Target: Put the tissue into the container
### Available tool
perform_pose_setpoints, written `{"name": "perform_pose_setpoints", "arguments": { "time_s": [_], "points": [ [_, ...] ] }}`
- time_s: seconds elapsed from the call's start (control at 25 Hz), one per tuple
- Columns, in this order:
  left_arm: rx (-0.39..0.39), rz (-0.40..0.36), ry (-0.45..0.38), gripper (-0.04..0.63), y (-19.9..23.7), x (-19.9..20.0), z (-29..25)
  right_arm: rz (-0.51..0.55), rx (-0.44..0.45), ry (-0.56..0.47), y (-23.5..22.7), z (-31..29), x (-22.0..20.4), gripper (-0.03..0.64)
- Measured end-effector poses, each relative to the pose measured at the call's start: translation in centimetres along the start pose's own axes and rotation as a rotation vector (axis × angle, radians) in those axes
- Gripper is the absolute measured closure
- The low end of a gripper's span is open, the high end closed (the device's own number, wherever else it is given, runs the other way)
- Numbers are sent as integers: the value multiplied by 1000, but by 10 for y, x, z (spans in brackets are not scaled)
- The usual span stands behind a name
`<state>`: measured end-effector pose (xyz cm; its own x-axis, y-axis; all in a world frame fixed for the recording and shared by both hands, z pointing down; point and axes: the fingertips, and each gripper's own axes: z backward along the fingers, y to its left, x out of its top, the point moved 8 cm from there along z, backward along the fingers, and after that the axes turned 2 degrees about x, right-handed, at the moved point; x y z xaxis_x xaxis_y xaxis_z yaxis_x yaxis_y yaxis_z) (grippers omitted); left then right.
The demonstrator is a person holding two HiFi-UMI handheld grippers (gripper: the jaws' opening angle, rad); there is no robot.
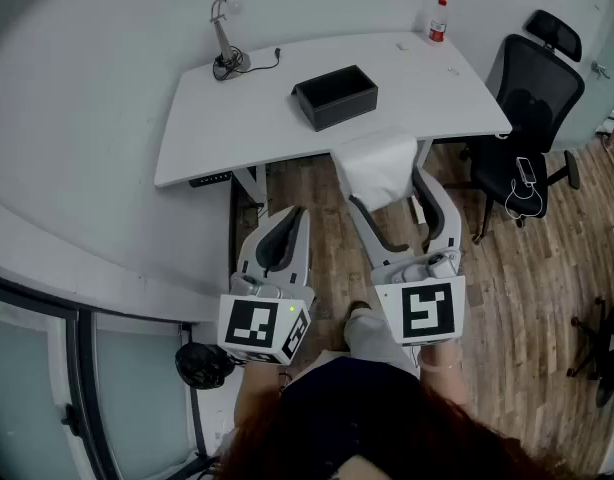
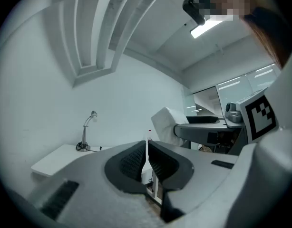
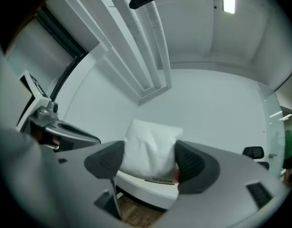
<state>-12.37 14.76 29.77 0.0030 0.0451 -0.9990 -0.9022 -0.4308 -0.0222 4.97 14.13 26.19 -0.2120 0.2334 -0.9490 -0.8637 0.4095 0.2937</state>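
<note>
My right gripper (image 1: 381,182) is shut on a white tissue pack (image 1: 372,164), with both pads pressed into its sides. It holds the pack in the air at the white table's (image 1: 227,128) front edge. The right gripper view shows the pack (image 3: 150,144) filling the gap between the right gripper's (image 3: 150,159) jaws. A black open container (image 1: 335,96) stands on the table just beyond the pack. My left gripper (image 1: 285,218) hangs lower at the left over the floor, shut with nothing in it. In the left gripper view (image 2: 147,152) only a thin slit shows between its jaws.
At the table's back left stands a desk lamp (image 1: 225,28) with its cable. A red-capped bottle (image 1: 438,20) is at the back right. To the right of the table is a black office chair (image 1: 527,118). Wooden floor lies below, and a wall runs along the left.
</note>
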Motion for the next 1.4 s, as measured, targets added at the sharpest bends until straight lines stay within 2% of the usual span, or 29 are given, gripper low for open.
{"name": "perform_pose_setpoints", "arguments": {
  "time_s": [0.48,0.88,1.4],
  "points": [
    [-24,-7,-21,558,-4,7,-4,17,-1,-30,1,3,6,259],
    [-27,-15,-21,558,2,6,-42,18,11,-21,-20,-23,-8,259],
    [8,-19,-16,558,4,2,-104,36,74,10,-59,-63,-31,259]
  ]
}}
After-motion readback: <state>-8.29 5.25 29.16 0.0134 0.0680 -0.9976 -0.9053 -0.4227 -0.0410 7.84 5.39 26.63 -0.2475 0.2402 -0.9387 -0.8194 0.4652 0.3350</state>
